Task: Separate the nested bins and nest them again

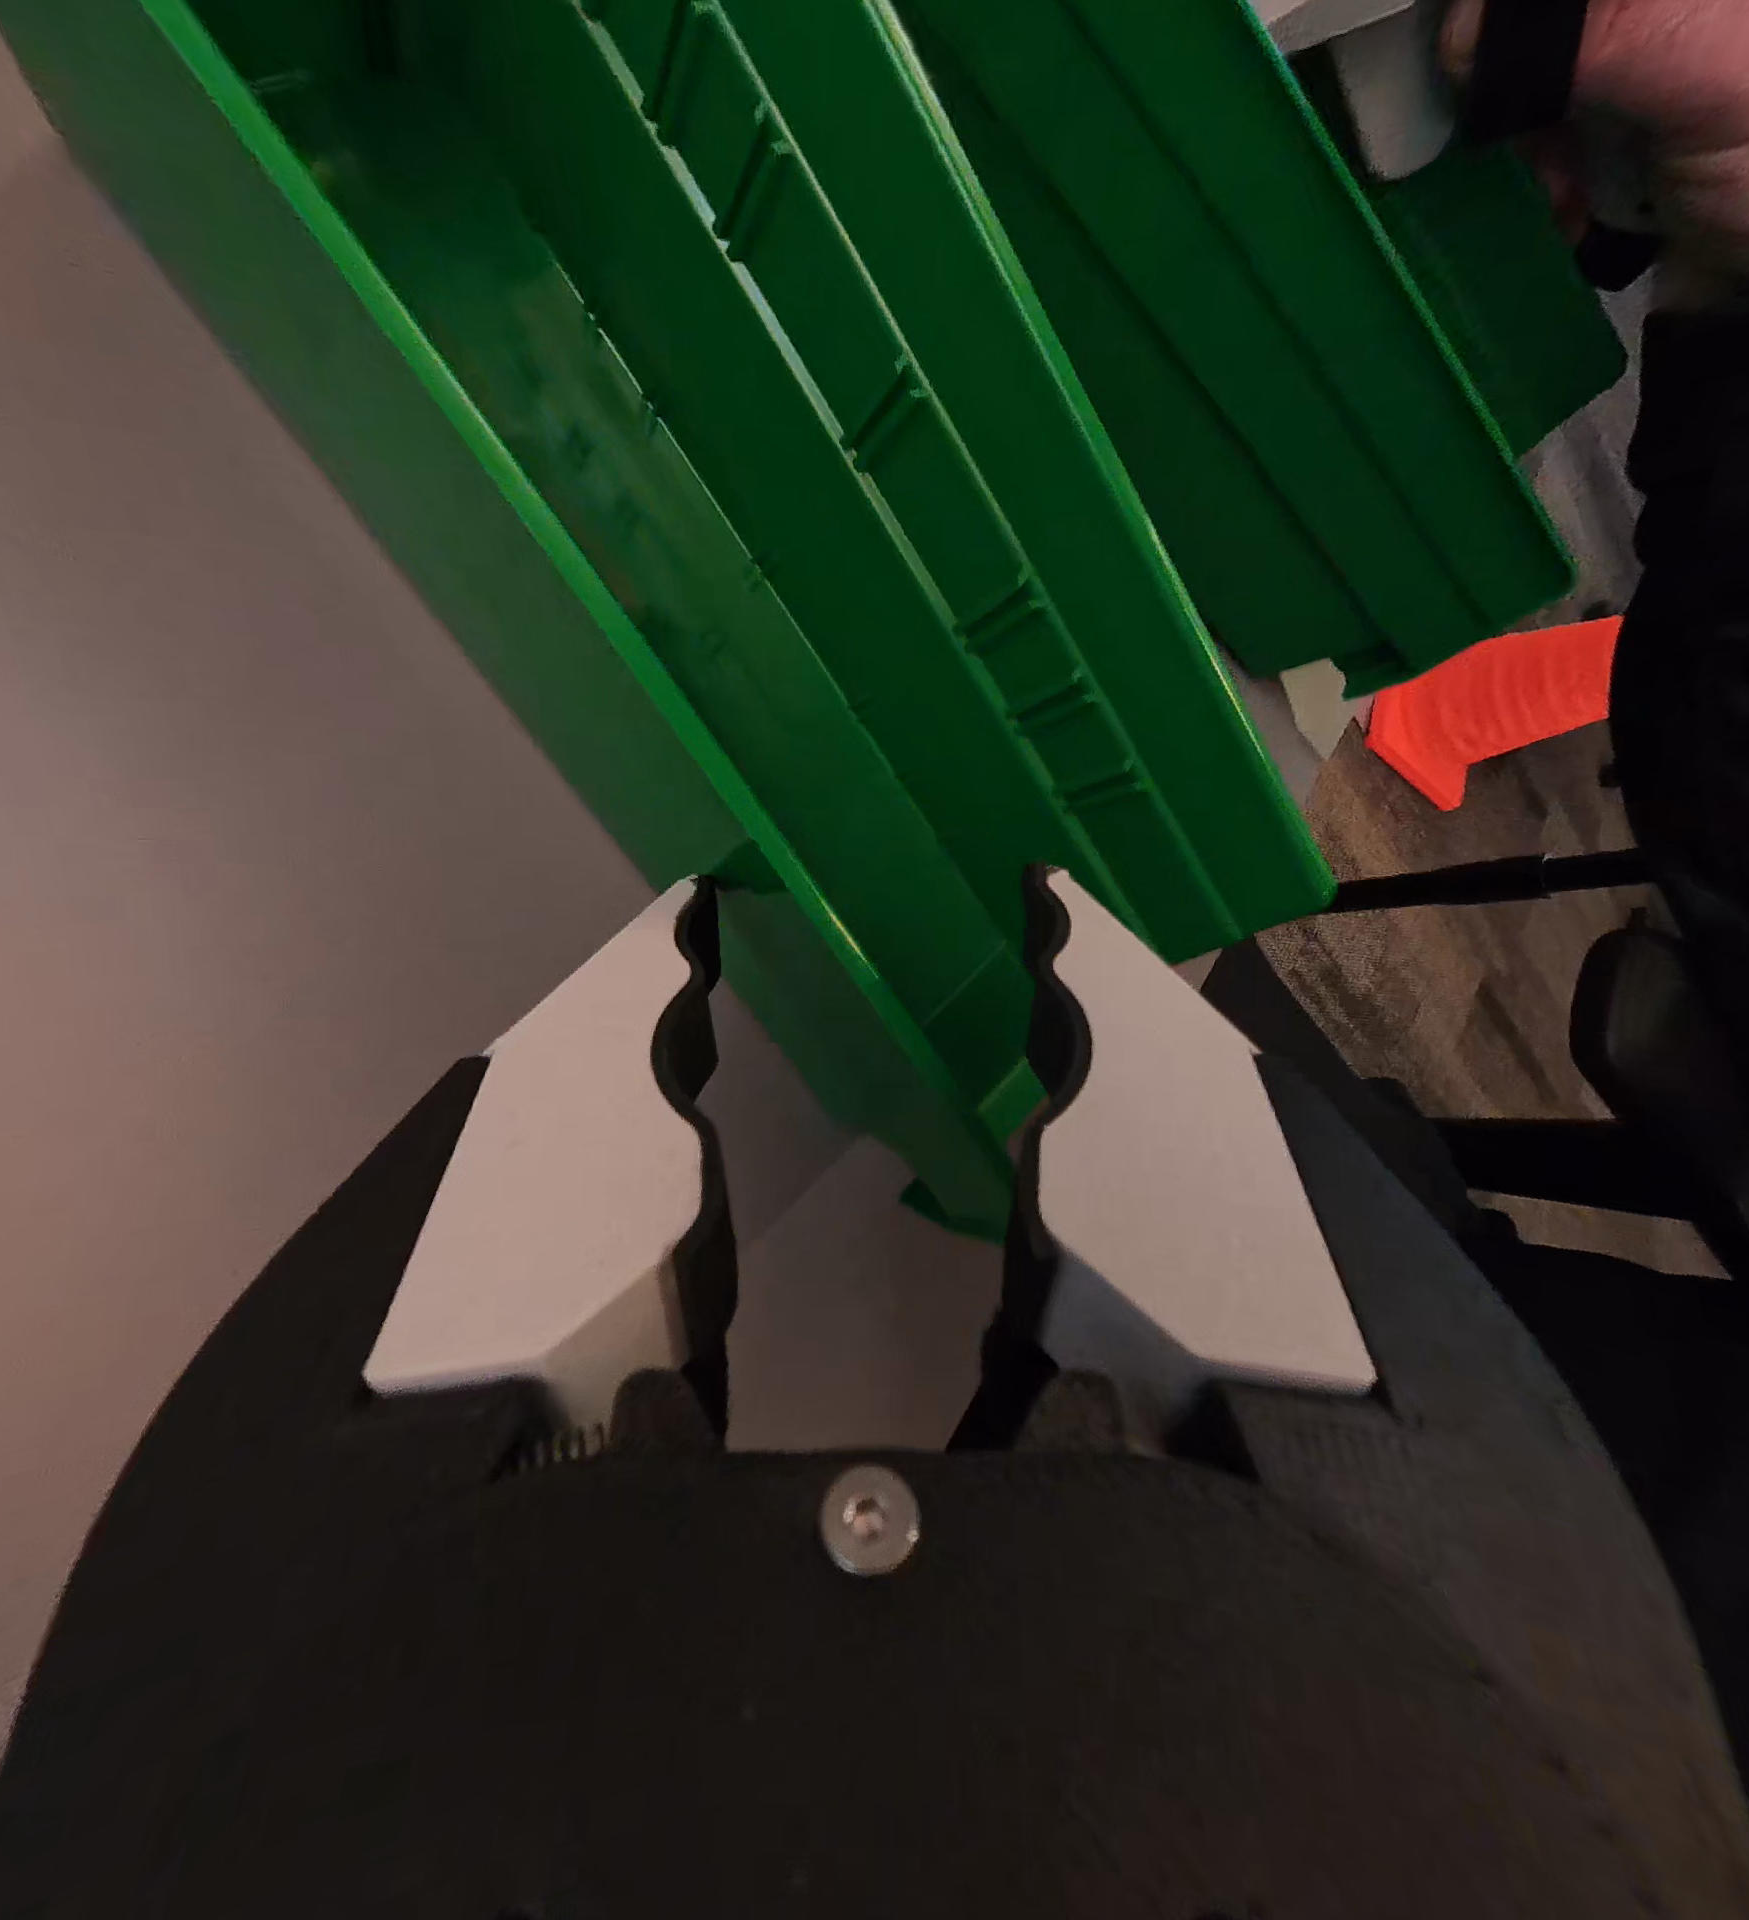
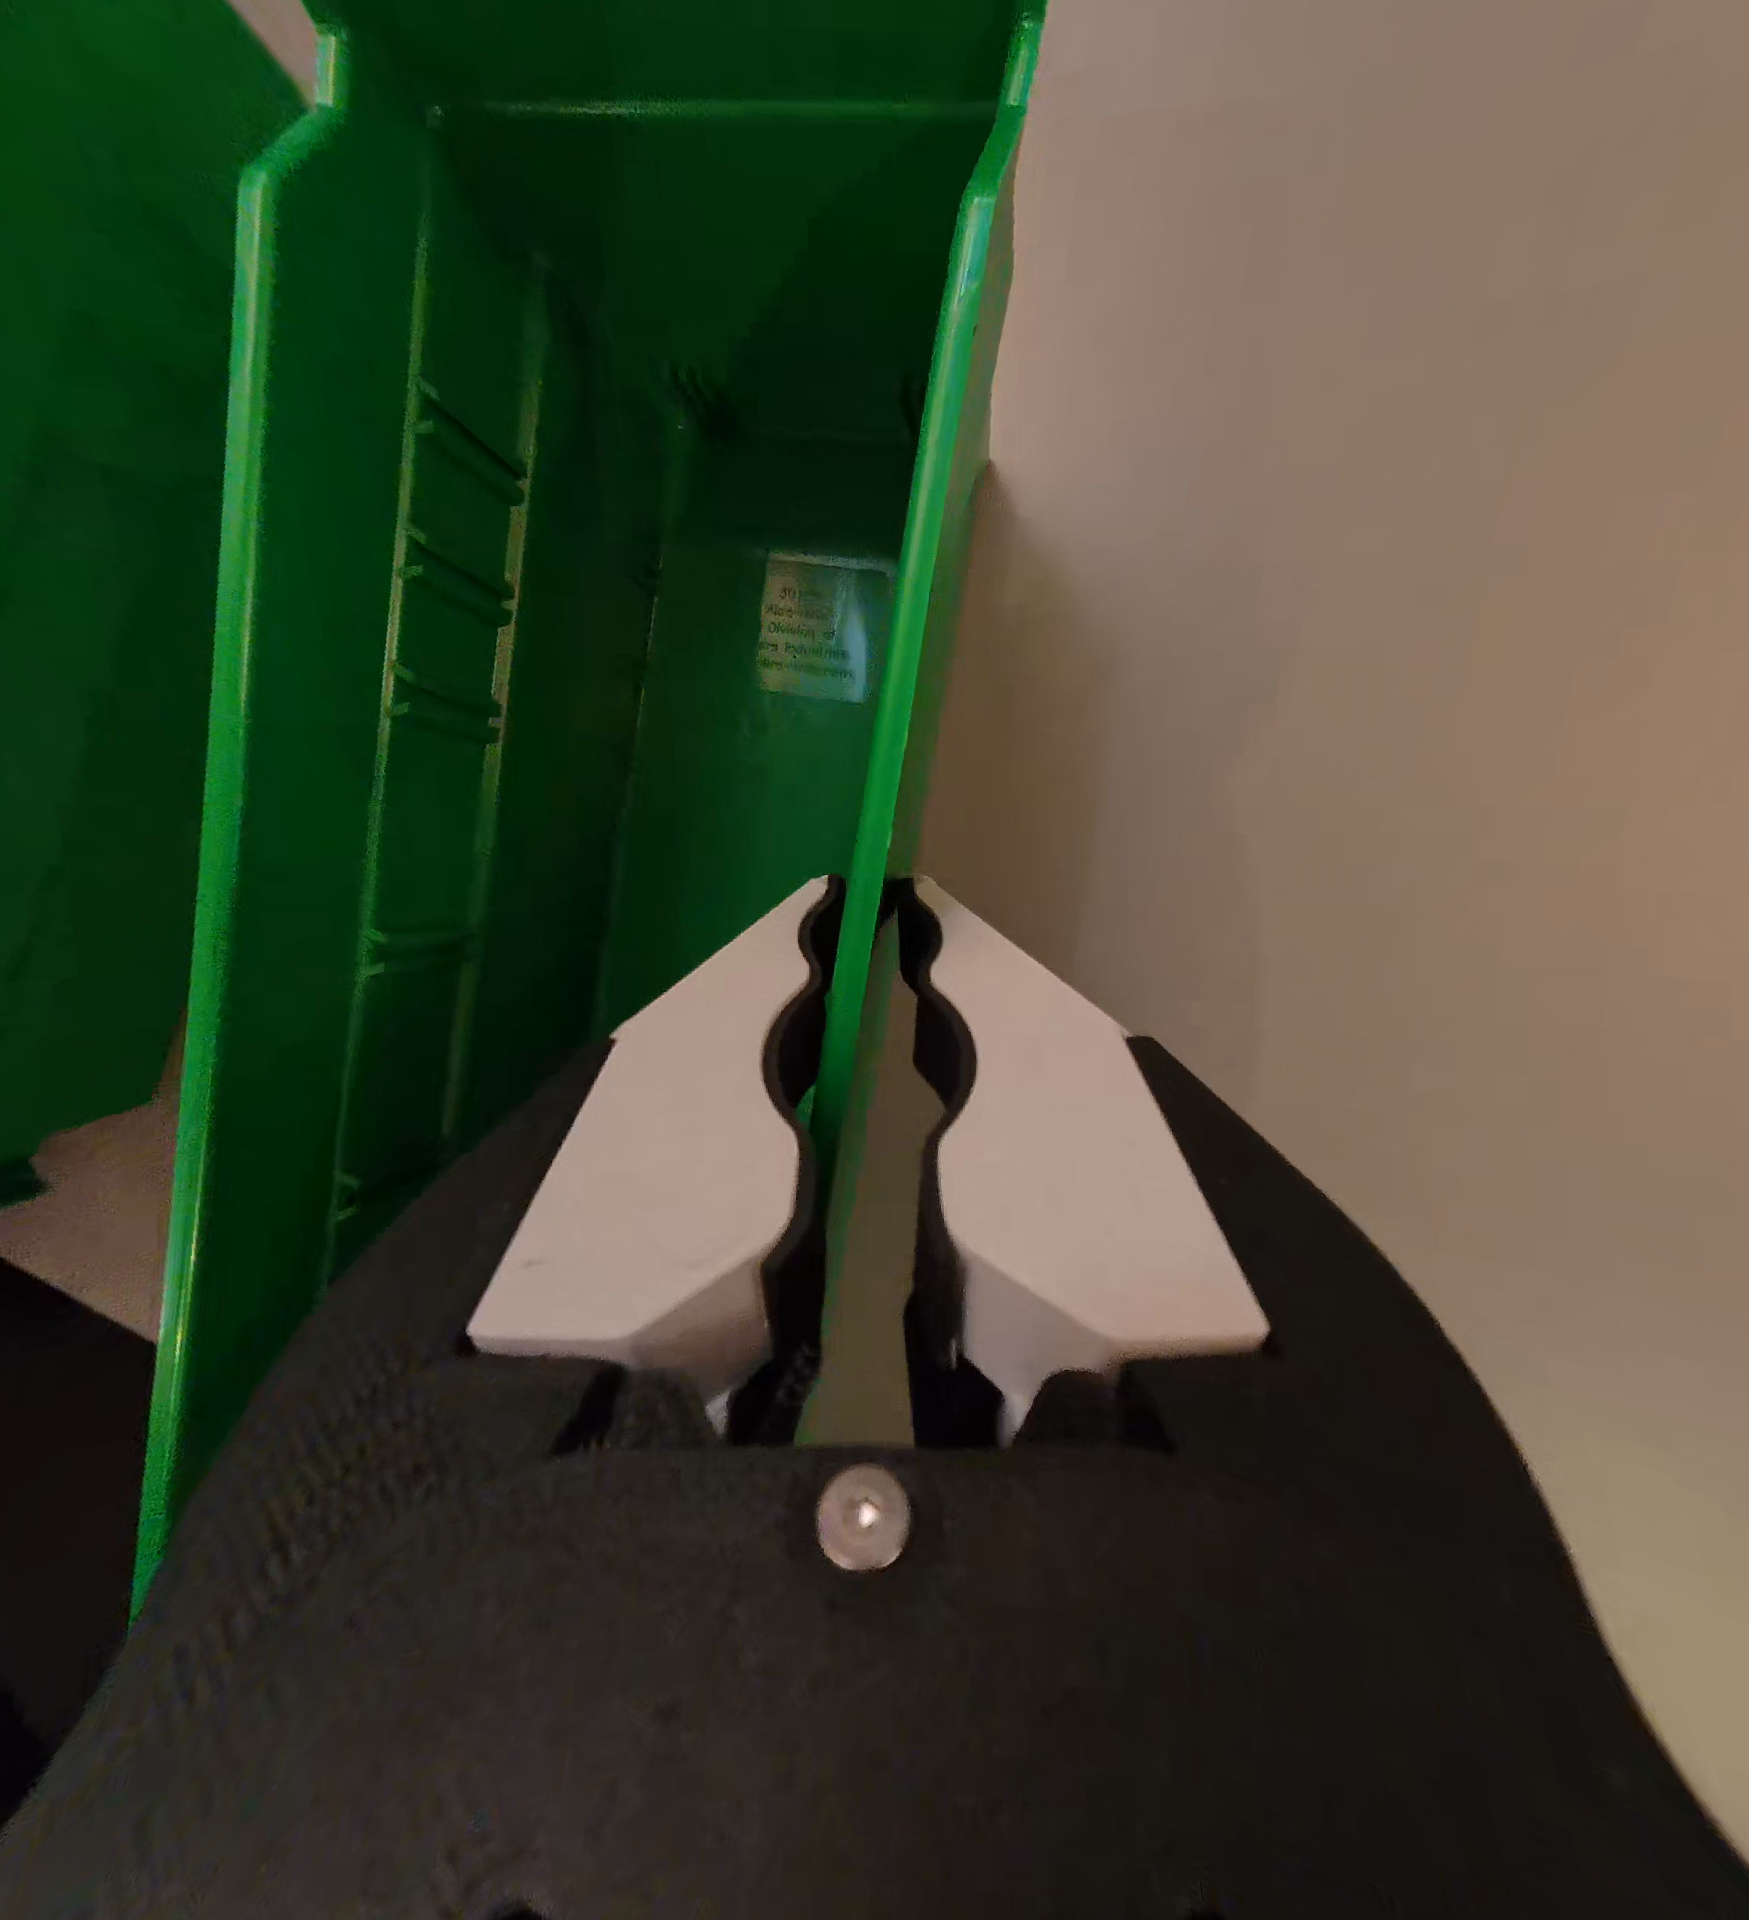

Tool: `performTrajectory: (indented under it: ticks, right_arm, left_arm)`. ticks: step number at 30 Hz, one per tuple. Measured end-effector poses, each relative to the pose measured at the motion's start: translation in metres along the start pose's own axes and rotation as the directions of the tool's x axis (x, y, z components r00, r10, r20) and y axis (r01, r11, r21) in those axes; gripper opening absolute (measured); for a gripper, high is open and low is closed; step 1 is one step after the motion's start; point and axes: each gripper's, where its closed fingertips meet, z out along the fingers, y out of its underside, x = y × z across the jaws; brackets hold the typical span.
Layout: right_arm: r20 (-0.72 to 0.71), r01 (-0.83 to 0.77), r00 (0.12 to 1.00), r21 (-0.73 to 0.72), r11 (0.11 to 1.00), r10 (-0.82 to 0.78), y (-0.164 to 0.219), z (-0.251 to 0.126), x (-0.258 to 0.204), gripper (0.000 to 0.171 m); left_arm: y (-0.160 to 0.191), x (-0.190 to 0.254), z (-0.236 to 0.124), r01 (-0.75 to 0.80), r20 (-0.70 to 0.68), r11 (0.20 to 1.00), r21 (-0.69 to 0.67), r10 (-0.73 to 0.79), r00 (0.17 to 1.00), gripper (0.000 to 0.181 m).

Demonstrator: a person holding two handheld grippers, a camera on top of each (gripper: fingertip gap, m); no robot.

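Observation:
Two green plastic bins are apart and tilted. In the left wrist view the nearer green bin (image 1: 641, 520) runs from top left down to my left gripper (image 1: 870, 883), whose fingers are closed on its rim corner. The second green bin (image 1: 1265, 364) lies beyond it at upper right, held by the other gripper's grey finger (image 1: 1400, 94) in a person's hand (image 1: 1701, 135). In the right wrist view my right gripper (image 2: 870, 883) is shut on the thin side wall (image 2: 911, 623) of that second bin, looking into its inside (image 2: 745, 312). The first bin (image 2: 49, 623) stands close at the left.
A pale table surface (image 1: 122, 727) lies under the bins and fills the right of the right wrist view (image 2: 1421, 727). An orange gripper part (image 1: 1483, 717), patterned floor (image 1: 1421, 987) and a black chair base (image 1: 1628, 1008) show at the right. A sticker (image 2: 818, 623) sits inside the held bin.

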Motion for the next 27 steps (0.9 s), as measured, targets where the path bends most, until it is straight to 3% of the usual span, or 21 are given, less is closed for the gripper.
performTrajectory:
  ticks: [1,9,17,22,24,27]
  right_arm:
    - [-0.018,-0.012,1.0,0.003,1.0,0.012,0.001,-0.003,0.007,0.008]
    - [-0.177,-0.082,0.98,0.039,0.996,0.088,0.012,-0.027,0.066,0.007]
    - [-0.235,-0.023,0.971,0.123,0.992,0.052,-0.001,-0.041,0.077,0.007]
    - [-0.298,0.022,0.954,0.155,0.988,0.025,-0.014,-0.056,0.076,0.023]
    - [-0.313,0.035,0.95,0.184,0.982,0.025,-0.023,-0.067,0.071,0.037]
    - [-0.242,0.083,0.97,0.255,0.963,-0.02,-0.046,-0.081,0.036,0.044]
  left_arm:
    - [-0.001,0.002,0.002,-0.011,-0.002,1.0,-0.007,0.011,1.0,0.058]
    - [-0.008,0.017,0.022,-0.055,-0.028,0.998,-0.03,0.055,0.998,0.05]
    - [-0.014,0.019,0.029,-0.086,-0.044,0.996,-0.04,0.084,0.995,0.048]
    - [-0.016,0.017,0.029,-0.085,-0.064,0.996,-0.036,0.083,0.995,0.046]
    - [-0.016,0.017,0.029,-0.088,-0.065,0.996,-0.035,0.085,0.994,0.046]
    - [-0.018,0.019,0.031,-0.099,-0.067,0.995,-0.031,0.097,0.993,0.046]
